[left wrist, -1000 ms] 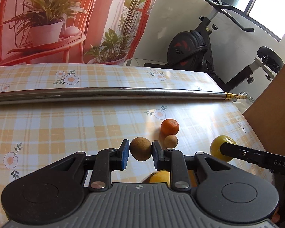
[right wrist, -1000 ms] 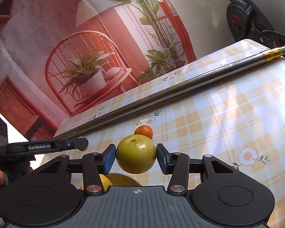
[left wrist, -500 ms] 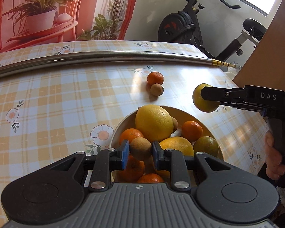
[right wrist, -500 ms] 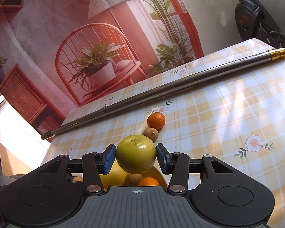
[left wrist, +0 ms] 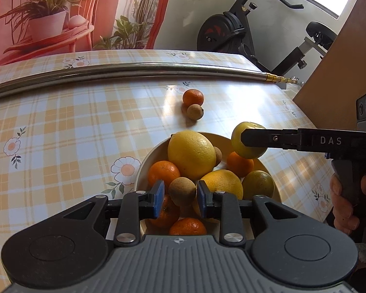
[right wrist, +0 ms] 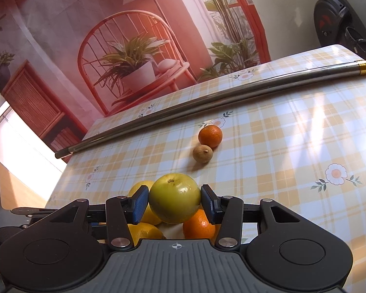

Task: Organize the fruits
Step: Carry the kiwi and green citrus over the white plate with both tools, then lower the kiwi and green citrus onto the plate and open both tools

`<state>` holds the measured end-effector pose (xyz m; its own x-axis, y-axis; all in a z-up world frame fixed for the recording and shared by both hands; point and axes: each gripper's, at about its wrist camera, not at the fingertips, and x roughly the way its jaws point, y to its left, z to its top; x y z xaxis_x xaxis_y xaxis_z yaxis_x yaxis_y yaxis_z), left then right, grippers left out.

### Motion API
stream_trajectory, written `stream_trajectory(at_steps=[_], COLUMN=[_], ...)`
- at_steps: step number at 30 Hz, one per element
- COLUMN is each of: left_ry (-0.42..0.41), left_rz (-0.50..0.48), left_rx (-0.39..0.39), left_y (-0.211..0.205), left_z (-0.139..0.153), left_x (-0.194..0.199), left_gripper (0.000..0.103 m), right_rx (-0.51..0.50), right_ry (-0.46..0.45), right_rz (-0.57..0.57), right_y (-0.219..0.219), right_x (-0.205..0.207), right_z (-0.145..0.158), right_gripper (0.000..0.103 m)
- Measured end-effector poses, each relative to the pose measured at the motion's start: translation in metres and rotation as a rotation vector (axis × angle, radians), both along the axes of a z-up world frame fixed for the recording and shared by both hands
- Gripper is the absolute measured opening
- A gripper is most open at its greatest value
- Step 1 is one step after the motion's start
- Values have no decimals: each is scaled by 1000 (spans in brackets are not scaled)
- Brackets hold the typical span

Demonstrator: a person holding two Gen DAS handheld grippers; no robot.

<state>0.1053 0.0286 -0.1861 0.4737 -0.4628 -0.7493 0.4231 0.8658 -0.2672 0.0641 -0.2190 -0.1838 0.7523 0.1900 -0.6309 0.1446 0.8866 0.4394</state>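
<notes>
Two grippers hover over a cream round bowl (left wrist: 144, 168) heaped with glossy citrus on a yellow plaid oilcloth table (left wrist: 61, 127). Left gripper (left wrist: 179, 194): jaws opening, gaps showing beside the rough brown round fruit (left wrist: 182, 191) between its blue pads. Right gripper (right wrist: 175, 201): jaws narrow, clamping a smooth yellow-green round fruit (right wrist: 174, 197) above the bowl's far rim.

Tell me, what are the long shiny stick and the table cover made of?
The long stick looks like polished metal, probably steel: it mirrors the light, and its tip is gold-coloured, perhaps brass. The table cover looks like glossy plastic or oilcloth: sunlight glares off its printed checks and flowers.
</notes>
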Motion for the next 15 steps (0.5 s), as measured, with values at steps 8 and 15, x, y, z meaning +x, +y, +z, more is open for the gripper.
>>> stream_trajectory(at_steps=[8, 15], left_ry=[-39, -86], left_rz=[78, 139], left_rx=[-37, 0], left_y=[10, 10], left_z=[10, 14], left_x=[1, 1], left_gripper=[43, 48], right_rx=[-22, -32], right_ry=[40, 52], right_rz=[41, 64], right_y=[11, 17], right_x=[2, 5], right_z=[-6, -5], right_gripper=[44, 44])
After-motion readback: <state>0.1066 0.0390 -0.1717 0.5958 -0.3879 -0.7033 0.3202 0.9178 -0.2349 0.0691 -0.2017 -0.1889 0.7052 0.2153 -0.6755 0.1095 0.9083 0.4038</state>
